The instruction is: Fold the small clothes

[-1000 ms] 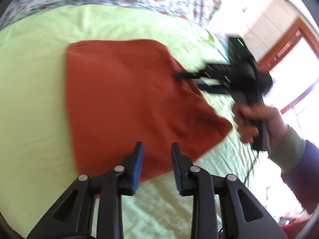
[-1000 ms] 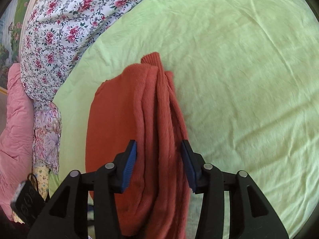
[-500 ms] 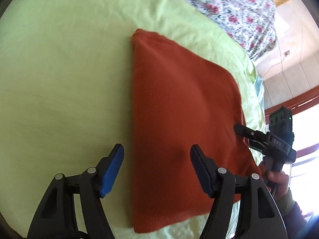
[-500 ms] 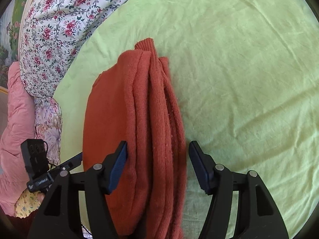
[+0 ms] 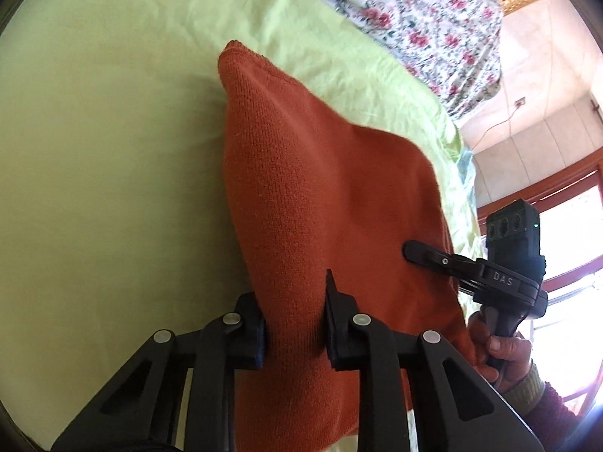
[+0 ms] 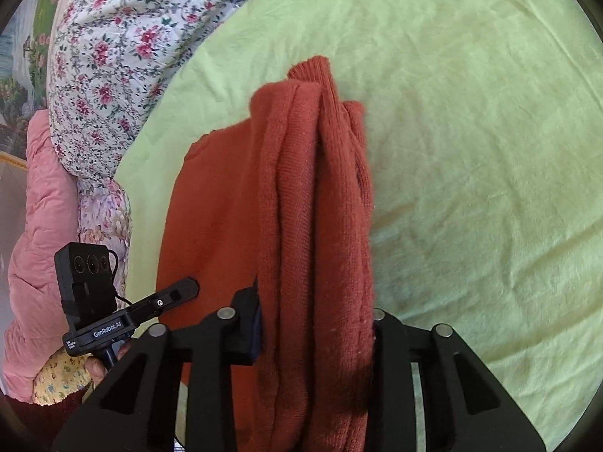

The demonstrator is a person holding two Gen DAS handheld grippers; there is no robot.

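Observation:
A folded rust-orange knit sweater [image 5: 331,188] lies on a light green bed sheet [image 5: 94,188]. My left gripper [image 5: 296,312] has its jaws closing, and the pads press a bunched ridge of the sweater's folded edge between them. Seen from the right wrist, the sweater [image 6: 226,207] shows its stacked layers as a thick ridge. My right gripper [image 6: 314,320] is closing too, with that ridge filling the gap and pressed by both pads. Each gripper appears in the other's view, at the sweater's opposite side.
A floral quilt [image 6: 113,56] lies along the far edge of the bed, with a pink quilted cover [image 6: 41,226] beside it. A window with a red-brown frame [image 5: 557,196] stands past the bed. The person's hand [image 5: 501,350] holds the right gripper's handle.
The left gripper swung round to the sweater's folded side, opened wide over its edge, then clamped on it. The right gripper widened over the layered edge and clamped on it.

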